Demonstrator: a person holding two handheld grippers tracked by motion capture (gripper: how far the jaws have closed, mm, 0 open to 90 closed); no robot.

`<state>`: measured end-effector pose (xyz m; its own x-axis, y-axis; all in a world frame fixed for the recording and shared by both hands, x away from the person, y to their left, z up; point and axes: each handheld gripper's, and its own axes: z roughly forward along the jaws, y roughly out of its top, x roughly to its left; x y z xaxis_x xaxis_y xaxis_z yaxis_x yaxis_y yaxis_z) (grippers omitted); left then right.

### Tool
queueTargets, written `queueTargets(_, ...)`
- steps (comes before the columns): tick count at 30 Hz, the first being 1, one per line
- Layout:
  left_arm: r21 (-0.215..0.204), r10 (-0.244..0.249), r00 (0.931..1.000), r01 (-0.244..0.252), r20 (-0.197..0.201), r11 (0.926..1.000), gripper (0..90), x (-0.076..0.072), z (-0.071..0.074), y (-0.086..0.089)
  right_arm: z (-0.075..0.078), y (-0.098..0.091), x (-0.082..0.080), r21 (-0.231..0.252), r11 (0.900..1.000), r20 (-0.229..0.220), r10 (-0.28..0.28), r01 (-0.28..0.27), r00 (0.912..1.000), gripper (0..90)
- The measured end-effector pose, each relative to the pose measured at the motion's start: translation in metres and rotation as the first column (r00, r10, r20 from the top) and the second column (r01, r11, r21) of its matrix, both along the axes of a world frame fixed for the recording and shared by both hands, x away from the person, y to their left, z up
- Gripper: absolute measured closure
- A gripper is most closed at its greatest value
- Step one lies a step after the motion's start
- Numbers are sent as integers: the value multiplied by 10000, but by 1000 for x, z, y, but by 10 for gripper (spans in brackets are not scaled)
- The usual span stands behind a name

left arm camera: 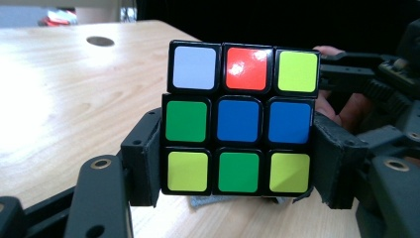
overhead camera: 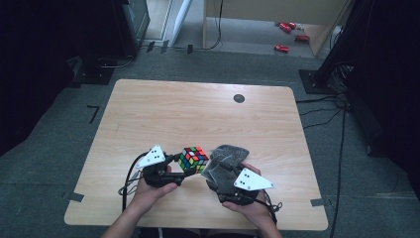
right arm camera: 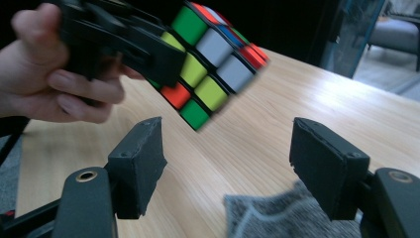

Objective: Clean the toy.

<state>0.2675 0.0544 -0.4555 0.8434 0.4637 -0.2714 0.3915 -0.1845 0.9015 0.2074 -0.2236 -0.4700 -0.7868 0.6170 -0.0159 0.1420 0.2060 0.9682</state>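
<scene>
left fingers — pinching the cube by its sides, lifted off the table | right fingers — spread, nothing between them, over a grey cloth | cube near my edge of the table, just left of the cloth

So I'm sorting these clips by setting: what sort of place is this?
Probably a lab or workshop recording space: a bare light wooden table on grey carpet, black equipment racks with trailing cables, and red tools scattered on the floor behind.
</scene>
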Motion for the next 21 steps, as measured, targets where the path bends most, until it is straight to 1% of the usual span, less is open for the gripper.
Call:
queueTargets(2, 109, -115, 9998, 117, -130, 9999, 343, 1, 0, -2, 0, 5, -3, -137, 9993, 295, -344, 348, 9990, 270)
queueTargets(3, 206, -157, 9997, 160, -189, 9997, 343, 1, 1, -3, -1, 6, -3, -203, 9990, 397, -386, 395, 9985, 264)
queueTargets(6, 503, -275, 9991, 291, -326, 9983, 343, 2, 2, -6, -1, 8, -4, -204, 9994, 371, -289, 296, 9989, 228)
queueTargets(7, 501, -312, 9986, 333, -428, 9982, 343, 3, 2, -6, -1, 9, -3, -296, 9991, 251, -299, 306, 9992, 207)
queueTargets(8, 473, -354, 9978, 381, -563, 9982, 343, 4, 2, -6, -1, 10, -3, -415, 9987, 226, -299, 308, 9993, 197)
queueTargets(11, 465, -351, 9958, 392, -845, 9982, 343, 6, 4, -6, -2, 14, -3, -656, 9973, 338, -295, 317, 9990, 175)
queueTargets(14, 511, -555, 9933, 609, -1018, 9968, 343, 7, 5, -7, -2, 19, -4, -772, 9962, 489, -378, 415, 9981, 160)
queueTargets(16, 508, -686, 9910, 748, -1151, 9959, 343, 7, 5, -9, -4, 22, -5, -852, 9951, 669, -439, 495, 9968, 156)
queueTargets(18, 478, -792, 9889, 858, -1260, 9952, 343, 8, 5, -10, -5, 24, -5, -1039, 9931, 800, -464, 547, 9957, 155)
queueTargets(21, 524, -945, 9842, 1033, -1495, 9933, 344, 8, 6, -12, -7, 27, -6, -1206, 9909, 893, -498, 604, 9948, 158)
